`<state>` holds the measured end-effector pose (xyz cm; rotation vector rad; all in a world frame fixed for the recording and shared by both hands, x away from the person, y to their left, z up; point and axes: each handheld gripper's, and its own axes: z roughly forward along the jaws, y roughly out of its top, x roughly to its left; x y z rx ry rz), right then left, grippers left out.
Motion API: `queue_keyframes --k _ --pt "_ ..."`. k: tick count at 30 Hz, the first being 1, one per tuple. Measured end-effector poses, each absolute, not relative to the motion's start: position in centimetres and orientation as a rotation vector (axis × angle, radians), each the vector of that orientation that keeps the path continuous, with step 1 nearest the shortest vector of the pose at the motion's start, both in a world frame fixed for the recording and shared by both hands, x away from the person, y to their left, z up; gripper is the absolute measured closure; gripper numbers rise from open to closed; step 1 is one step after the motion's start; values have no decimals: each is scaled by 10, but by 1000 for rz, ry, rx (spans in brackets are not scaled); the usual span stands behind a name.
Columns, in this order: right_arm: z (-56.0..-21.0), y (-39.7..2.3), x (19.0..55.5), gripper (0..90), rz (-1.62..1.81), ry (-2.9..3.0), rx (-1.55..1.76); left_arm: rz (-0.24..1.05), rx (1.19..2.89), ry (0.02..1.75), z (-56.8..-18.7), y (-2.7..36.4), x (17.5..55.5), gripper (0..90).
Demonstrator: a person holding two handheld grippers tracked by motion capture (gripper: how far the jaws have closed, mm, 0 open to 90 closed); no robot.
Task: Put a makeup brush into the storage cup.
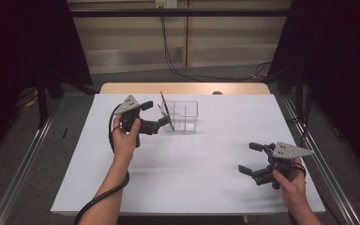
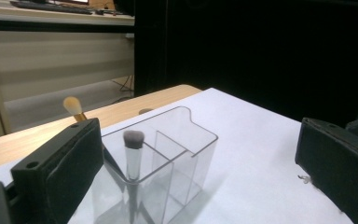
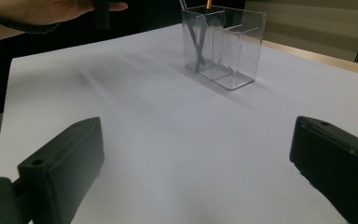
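Near the far edge of the white-covered table (image 1: 183, 178), about midway along it, stands a clear plastic divided organiser box (image 1: 183, 116) holding two upright makeup brushes, one grey-tipped (image 2: 133, 139), one tan-tipped (image 2: 72, 105). The left gripper (image 1: 161, 123), jaws spread wide and empty, sits just beside the box's left end, brush handles rising vertically ahead. The right gripper (image 1: 253, 159), also wide open and empty, rests well apart near the right edge, so the left is nearer.

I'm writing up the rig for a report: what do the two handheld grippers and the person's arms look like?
Both the left gripper and right gripper are black, two-jawed, with thick blocky padded jaws and a grey three-cornered plate on top dotted with small marks. A black cable trails from each. The forearms are bare, no sleeves in view.
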<state>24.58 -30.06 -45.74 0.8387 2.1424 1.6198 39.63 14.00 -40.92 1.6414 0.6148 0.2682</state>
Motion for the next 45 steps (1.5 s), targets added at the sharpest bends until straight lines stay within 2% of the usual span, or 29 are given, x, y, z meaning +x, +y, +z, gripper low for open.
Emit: queue_keyframes --k 22,45 --pt "-457 -300 245 24 1622 2144 834 214 1622 551 -420 158 368 3" --pt "-456 -299 244 24 1621 2143 826 212 1653 530 -435 176 346 3"
